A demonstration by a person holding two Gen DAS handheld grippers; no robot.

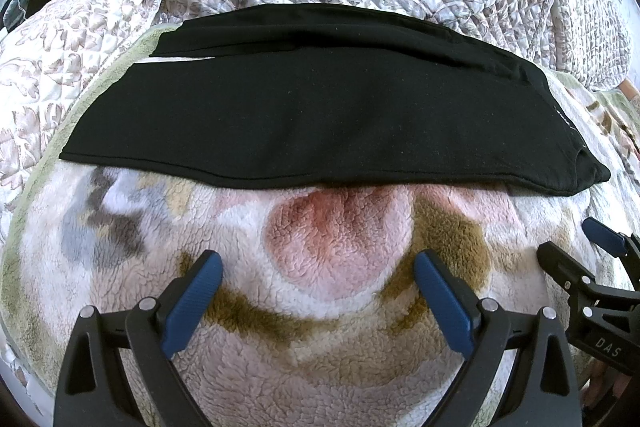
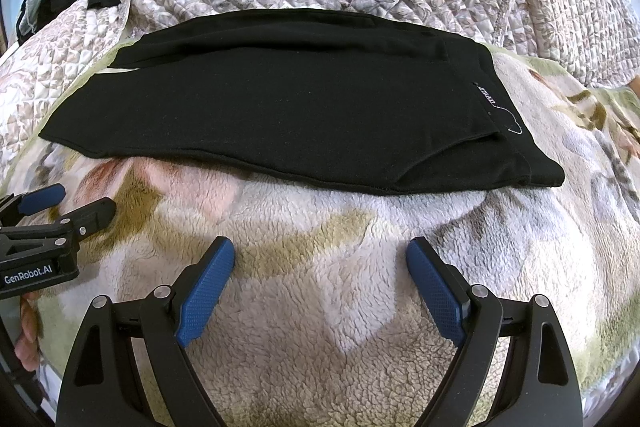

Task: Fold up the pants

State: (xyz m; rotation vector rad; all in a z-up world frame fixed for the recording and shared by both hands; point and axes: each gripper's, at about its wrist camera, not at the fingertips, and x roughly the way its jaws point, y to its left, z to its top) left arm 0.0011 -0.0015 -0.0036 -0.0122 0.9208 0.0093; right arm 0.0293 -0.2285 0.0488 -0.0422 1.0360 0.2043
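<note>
Pants [image 1: 320,115] lie lengthwise, legs stacked, across the far side of our fleece blanket [image 1: 332,327]; both tongs, left gripper [image 1: 318,303] and right gripper [image 2: 320,291], hover spread and empty nearby. We judge crosswise folds remain.

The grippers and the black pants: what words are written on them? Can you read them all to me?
"GenRobot.AI": white letters on the body of the left gripper, in the right wrist view.
"DAS": on the body of the right gripper, in the left wrist view.
Small tag on the black pants: white letters, turned sideways, too small to read.
</note>
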